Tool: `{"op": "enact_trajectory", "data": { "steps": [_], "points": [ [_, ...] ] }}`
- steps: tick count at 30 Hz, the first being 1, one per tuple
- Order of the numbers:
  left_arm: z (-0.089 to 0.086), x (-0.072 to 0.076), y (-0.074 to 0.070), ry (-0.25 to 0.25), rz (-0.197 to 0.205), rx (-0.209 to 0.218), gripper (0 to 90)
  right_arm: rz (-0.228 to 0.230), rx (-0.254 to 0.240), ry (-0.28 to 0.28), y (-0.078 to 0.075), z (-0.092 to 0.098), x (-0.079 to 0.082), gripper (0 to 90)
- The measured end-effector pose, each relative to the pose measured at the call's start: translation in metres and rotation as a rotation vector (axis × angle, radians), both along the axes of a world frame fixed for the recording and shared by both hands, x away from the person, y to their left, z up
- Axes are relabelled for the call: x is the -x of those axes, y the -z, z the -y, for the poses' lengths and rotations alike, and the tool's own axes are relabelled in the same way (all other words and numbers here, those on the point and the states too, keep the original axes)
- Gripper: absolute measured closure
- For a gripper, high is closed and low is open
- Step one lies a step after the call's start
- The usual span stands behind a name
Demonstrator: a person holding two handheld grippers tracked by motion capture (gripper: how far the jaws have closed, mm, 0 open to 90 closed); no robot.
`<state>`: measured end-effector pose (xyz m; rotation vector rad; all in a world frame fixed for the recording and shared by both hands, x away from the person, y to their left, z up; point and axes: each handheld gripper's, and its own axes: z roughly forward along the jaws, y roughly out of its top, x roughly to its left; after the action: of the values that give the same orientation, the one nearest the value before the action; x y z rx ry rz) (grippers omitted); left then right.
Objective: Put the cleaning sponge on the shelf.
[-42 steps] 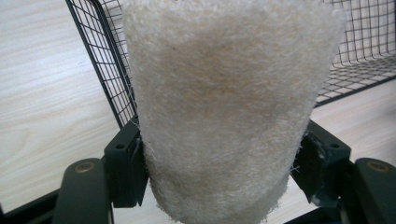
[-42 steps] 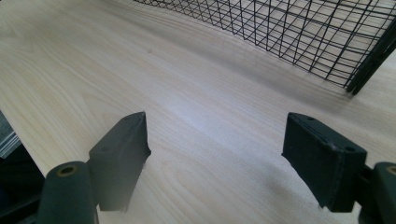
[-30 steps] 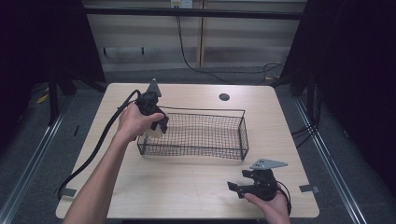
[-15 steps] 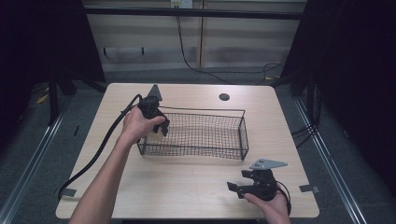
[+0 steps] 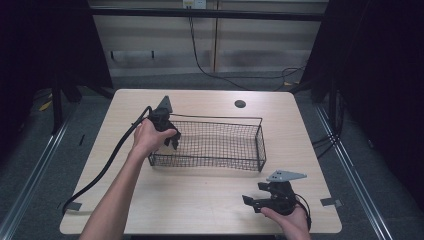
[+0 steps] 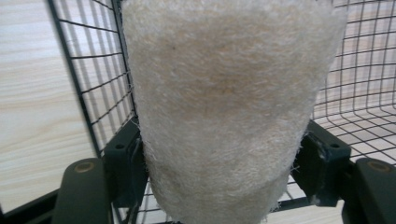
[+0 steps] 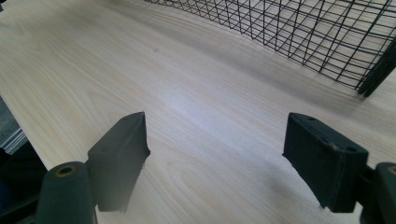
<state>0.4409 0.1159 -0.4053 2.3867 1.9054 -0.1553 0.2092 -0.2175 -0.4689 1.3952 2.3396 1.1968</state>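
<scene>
A black wire basket (image 5: 220, 119) stands in the middle of the wooden table (image 5: 190, 200). My left gripper (image 5: 169, 135) is held at the basket's left end, jaws pointing down inside it. In the left gripper view the left gripper (image 6: 224, 156) is shut on a fuzzy cream-coloured cloth-like thing (image 6: 224, 79), with the basket's mesh (image 6: 93, 70) right behind it. My right gripper (image 5: 252, 202) rests low near the table's front right, open. In the right gripper view its jaws (image 7: 215, 149) stand wide apart over bare wood, with the basket's corner (image 7: 299, 28) ahead.
A dark round grommet (image 5: 240, 104) sits in the table's far edge area. The left gripper's thick cable (image 5: 105, 167) trails off the table's left front. Tape marks (image 5: 331, 202) lie near the front corners. Dark floor and rails surround the table.
My left gripper, with the fuzzy thing in it, has come a little nearer and lower into the basket's left end. The right gripper has stayed put.
</scene>
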Motion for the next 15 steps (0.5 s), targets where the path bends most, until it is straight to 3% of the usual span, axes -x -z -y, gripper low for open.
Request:
{"op": "enact_trajectory", "data": {
  "steps": [5, 15],
  "points": [
    [0.003, 0.000, 0.009, 0.001, -0.010, -0.032, 30.0, -0.001, -0.001, 0.003, 0.000, 0.000, 0.001, 21.6],
    [0.007, -0.001, 0.018, -0.010, -0.038, -0.046, 29.8, -0.002, -0.002, -0.001, 0.000, 0.000, 0.001, 21.5]
  ]
}}
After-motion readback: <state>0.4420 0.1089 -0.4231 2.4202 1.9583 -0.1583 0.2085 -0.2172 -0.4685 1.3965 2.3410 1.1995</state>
